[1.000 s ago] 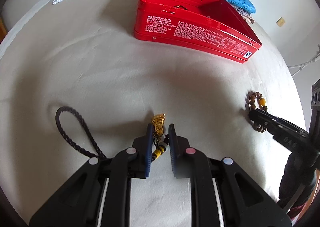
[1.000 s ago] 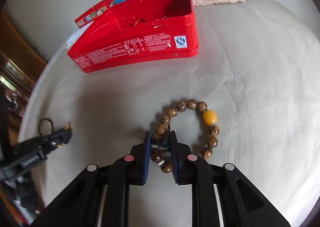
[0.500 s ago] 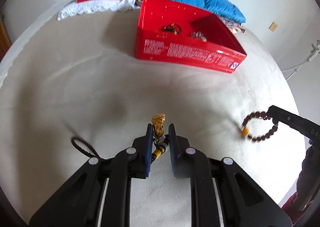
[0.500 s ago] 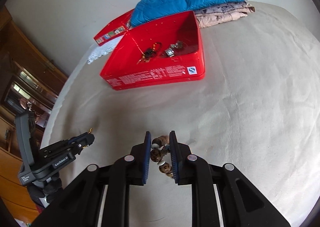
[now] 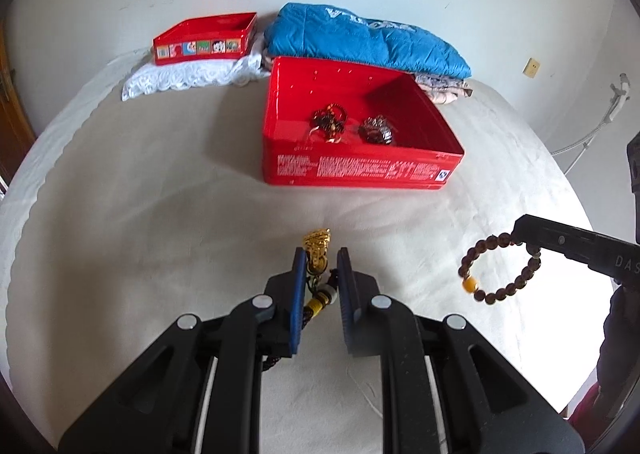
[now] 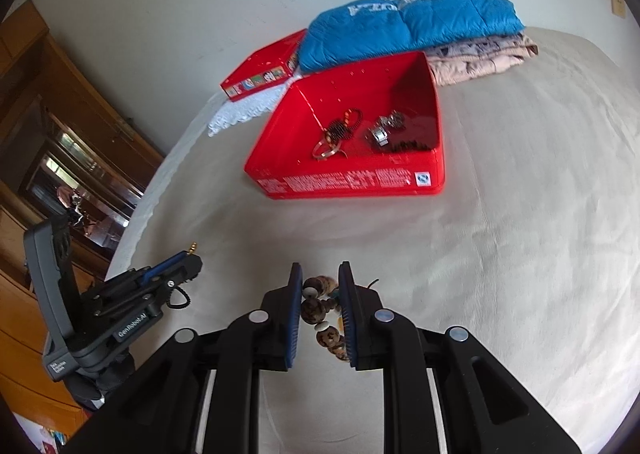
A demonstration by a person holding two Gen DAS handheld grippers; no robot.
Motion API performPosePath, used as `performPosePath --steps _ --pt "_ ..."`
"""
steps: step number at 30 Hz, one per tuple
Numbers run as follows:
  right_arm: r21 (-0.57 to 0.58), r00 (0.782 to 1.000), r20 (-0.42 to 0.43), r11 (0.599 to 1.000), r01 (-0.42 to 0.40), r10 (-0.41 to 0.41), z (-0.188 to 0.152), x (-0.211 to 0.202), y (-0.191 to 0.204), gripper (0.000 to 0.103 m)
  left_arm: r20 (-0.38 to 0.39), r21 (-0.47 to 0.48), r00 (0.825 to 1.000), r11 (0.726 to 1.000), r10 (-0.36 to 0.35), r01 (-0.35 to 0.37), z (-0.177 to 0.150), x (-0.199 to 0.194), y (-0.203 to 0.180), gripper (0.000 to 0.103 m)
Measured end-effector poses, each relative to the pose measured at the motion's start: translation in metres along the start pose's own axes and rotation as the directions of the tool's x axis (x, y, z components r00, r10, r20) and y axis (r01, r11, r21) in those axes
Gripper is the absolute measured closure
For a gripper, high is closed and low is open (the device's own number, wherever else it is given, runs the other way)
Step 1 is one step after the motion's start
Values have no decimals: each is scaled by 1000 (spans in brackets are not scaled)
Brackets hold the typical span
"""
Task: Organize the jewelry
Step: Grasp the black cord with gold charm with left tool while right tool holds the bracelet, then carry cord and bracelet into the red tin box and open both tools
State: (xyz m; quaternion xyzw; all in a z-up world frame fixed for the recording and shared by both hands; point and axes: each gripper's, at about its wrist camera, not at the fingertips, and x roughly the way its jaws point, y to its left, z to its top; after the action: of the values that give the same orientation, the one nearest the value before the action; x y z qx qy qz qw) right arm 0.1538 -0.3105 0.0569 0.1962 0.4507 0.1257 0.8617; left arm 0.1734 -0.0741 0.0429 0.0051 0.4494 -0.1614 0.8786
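Both pieces are lifted above the bed [image 5: 120,234] and the step in hand seems to be the carry to the red tin [image 5: 360,169], which sits toward the far edge of the bed, approx. in the middle. The left gripper [image 5: 320,266] is clenched on the gold pendant [image 5: 317,250]; its dark cord [image 5: 308,314] hangs down between the fingers. The right gripper [image 6: 320,286] is clamped on the bead bracelet [image 6: 320,310], and in the left view the loop w/ one yellow bead hangs free under its tip. In the tin two small heaps of jewelry [image 5: 332,125] lie already near the front wall. Next move, I judge: bring each gripper over the front wall of the tin, low enough, then open above a bare part of the floor, one after the other so the two tools do not meet. The dangling cord and loop could catch on the wall. Behind the tin are a blue folded quilt [image 5: 360,37], a second red box [image 5: 204,39] on white lace cloth [image 5: 180,73]; nothing blocks the path.
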Motion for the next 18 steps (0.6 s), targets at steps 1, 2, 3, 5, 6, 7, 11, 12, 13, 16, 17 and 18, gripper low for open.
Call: performPosePath --steps 1,2,3,5,6,7,11,12,13,16,17,18 --pt "-3 1000 2 1000 -1 1 2 -1 2 85 3 3 1000 1000 1 -1 2 -1 -1 89" --pt "-6 1000 4 1000 -1 1 5 -1 3 85 5 6 1000 1000 1 -1 4 -1 -2 89" --pt "-12 1000 9 1000 1 -1 8 -3 5 85 6 7 1000 1000 1 -1 5 -1 -3 89" --pt "-16 1000 16 1000 2 -2 15 -5 7 85 7 8 1000 1000 1 -1 11 -1 -4 89" --pt "-17 1000 24 1000 1 -1 22 -7 9 85 8 7 1000 1000 1 -1 14 0 -4 89" --pt "-17 1000 30 1000 0 1 27 -9 9 85 11 8 1000 1000 2 -2 19 0 -5 89" --pt "-16 999 52 1000 -3 4 52 -11 12 85 22 6 1000 1000 -1 1 45 1 -8 89" --pt "-14 998 60 1000 -2 3 61 -10 13 85 30 7 1000 1000 -6 6 57 2 -10 89" --pt "-12 998 67 1000 1 0 69 -9 13 85 37 4 999 1000 -7 7 66 3 -12 89" --pt "-9 996 87 1000 25 -24 93 -1 12 85 53 0 998 1000 -29 29 99 13 -18 89" --pt "-8 995 91 999 35 -34 101 4 10 85 57 -3 998 999 -34 34 105 16 -20 89" --pt "-4 995 92 999 39 -38 107 8 9 85 60 -2 997 999 -48 49 117 23 -22 89"
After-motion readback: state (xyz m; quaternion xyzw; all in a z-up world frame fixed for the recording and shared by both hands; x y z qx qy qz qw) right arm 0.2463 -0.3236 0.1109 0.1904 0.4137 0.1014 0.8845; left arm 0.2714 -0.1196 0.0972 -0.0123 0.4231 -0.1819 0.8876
